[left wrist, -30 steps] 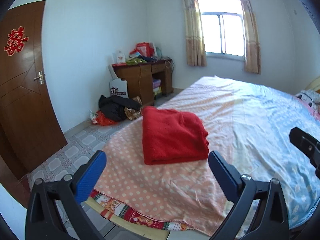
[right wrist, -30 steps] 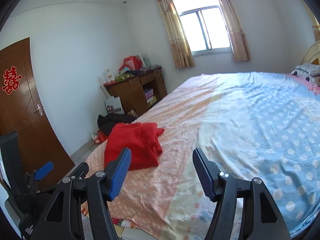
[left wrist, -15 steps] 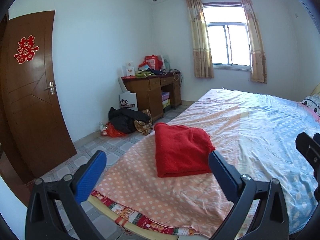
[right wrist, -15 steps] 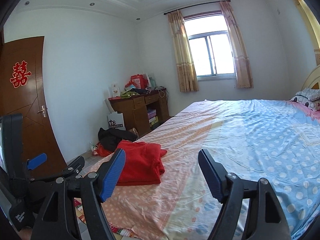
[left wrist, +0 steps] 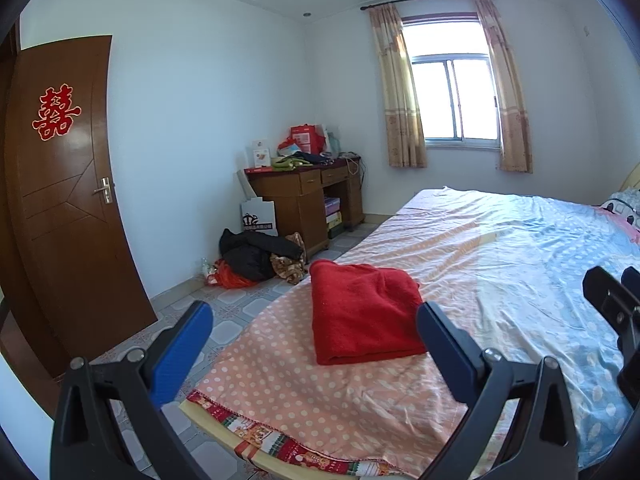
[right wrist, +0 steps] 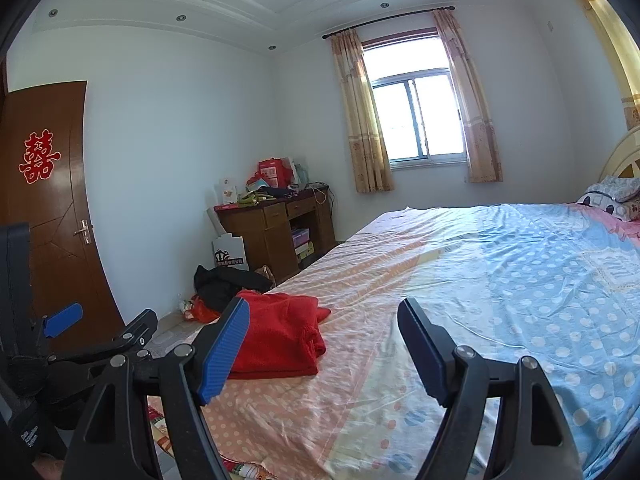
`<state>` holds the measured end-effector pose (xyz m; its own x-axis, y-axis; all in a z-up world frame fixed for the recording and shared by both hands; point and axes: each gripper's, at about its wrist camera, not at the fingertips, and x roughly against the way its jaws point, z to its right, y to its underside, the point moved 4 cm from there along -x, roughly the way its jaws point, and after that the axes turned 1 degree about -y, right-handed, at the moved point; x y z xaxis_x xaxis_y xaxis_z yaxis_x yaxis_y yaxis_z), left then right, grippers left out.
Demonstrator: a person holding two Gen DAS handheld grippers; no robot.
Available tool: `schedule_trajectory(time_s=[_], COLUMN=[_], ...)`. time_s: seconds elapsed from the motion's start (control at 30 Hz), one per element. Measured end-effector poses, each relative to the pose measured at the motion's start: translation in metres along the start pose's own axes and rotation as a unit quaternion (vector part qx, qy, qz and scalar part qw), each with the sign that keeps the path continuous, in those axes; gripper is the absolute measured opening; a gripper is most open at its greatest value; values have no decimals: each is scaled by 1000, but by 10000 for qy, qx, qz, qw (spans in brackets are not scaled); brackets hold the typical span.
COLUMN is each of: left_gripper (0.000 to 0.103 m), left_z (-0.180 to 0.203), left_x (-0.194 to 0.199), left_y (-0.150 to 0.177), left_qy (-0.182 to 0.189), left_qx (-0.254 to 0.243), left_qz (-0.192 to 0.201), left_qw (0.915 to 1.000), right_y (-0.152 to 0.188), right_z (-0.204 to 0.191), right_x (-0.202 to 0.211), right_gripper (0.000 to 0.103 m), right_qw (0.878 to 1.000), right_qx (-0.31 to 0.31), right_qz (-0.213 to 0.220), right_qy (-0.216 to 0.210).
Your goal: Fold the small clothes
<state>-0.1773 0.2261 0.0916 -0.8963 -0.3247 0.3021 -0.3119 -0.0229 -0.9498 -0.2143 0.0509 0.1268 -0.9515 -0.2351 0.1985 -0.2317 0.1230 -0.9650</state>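
We look from each wrist camera along its fingers, low at the bed's [left wrist: 500,264] foot, facing the window [right wrist: 416,116]; both share the red garment [left wrist: 360,312].

White-walled bedroom: curtained bright window [left wrist: 454,96], brown door [left wrist: 64,200], cluttered wooden desk [left wrist: 308,196], tiled floor [left wrist: 232,312].

A red double-happiness character, 囍 [left wrist: 56,113], is stuck on the upper panel of the brown wooden door [left wrist: 68,216], above its metal handle. Well to the door's right, a white paper bag [left wrist: 259,218] on the floor carries a dark crown logo above a line of print too small to read.
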Motion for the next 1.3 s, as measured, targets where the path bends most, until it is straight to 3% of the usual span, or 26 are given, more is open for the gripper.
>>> schedule_trajectory(time_s=[1.3], left_gripper=[103], left_z=[5], left_x=[-4], left_y=[6], left_qy=[60], left_qx=[8], left_qz=[-176], left_qw=[9998], right_y=[9], right_z=[3], right_x=[-9], right_gripper=[77], right_qw=[9998], right_qx=[-9], right_qz=[-172], right_qy=[79])
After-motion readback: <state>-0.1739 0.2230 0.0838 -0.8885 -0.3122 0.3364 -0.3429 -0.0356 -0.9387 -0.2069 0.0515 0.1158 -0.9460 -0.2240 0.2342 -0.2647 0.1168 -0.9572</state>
